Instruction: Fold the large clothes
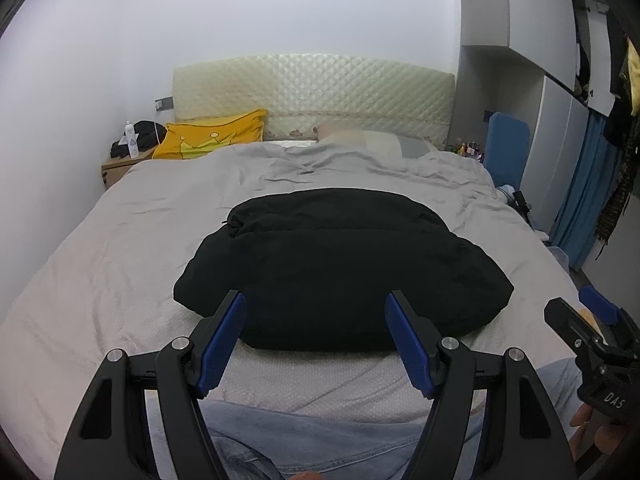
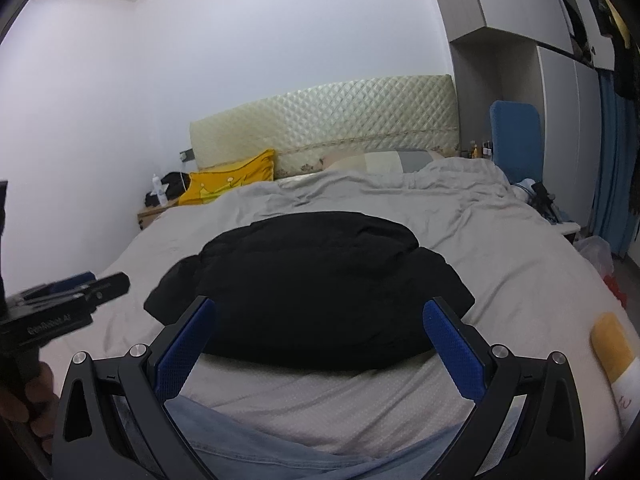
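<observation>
Black garment folded into a bundle, centre of frame on the grey bed. Left tongs spread wide at lower centre, pinching nothing. Right tongs likewise spread and empty, short of the bundle's near edge.

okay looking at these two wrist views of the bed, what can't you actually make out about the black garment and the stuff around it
- Black garment: both views show one dark mound; its folds, sleeves and underside are lost in the black.
- Nightstand items: left wrist view, too small to identify beyond a white bottle.
- Yellow and white object: right wrist view, blurred and cut off by the fisheye edge.
- Right gripper: left wrist view, cropped at the edge.
- Left gripper: right wrist view, blurred.
</observation>
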A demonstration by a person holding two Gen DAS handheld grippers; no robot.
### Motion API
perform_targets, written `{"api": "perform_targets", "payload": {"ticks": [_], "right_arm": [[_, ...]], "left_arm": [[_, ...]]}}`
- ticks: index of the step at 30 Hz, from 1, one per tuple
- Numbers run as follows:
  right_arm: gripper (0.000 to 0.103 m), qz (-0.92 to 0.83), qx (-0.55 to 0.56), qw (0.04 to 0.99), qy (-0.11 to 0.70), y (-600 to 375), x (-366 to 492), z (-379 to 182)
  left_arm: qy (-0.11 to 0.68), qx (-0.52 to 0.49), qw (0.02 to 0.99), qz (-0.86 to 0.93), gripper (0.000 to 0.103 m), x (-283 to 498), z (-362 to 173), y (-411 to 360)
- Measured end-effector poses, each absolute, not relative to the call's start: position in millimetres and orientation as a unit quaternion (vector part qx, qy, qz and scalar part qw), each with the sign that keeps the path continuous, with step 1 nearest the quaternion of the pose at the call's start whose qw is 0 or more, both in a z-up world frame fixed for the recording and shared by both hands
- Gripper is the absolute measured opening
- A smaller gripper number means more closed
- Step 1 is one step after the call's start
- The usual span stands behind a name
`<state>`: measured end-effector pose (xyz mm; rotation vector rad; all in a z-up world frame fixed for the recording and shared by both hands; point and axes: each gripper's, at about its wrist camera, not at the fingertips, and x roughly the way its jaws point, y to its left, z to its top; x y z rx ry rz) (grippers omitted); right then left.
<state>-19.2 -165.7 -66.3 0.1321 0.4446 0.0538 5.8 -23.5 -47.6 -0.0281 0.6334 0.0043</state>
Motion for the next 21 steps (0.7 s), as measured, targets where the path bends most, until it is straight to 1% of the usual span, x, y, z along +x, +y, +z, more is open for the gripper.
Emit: {"api": "perform_targets", "payload": {"ticks": [11,14,21], "right_arm": [[0.103,0.022,0.068,0.974,0.216,-167.8,-22.1,-62.6],[0.103,0.022,0.067,0.974,0.216,-167.5,-23.3,-62.6],[0.103,0.017,0.066,0.974,0.214,-168.9,-26.5,-62.0]], "left_arm": [[0.322,-0.014,0.947,0.002,0.072,10.2,-51.5,-20.3],[0.314,0.01,0.949,0.033,0.072,8.1,-50.1,-21.5],[0.315,-0.002,0.949,0.008,0.072,5.8,-48.4,-22.0]]}}
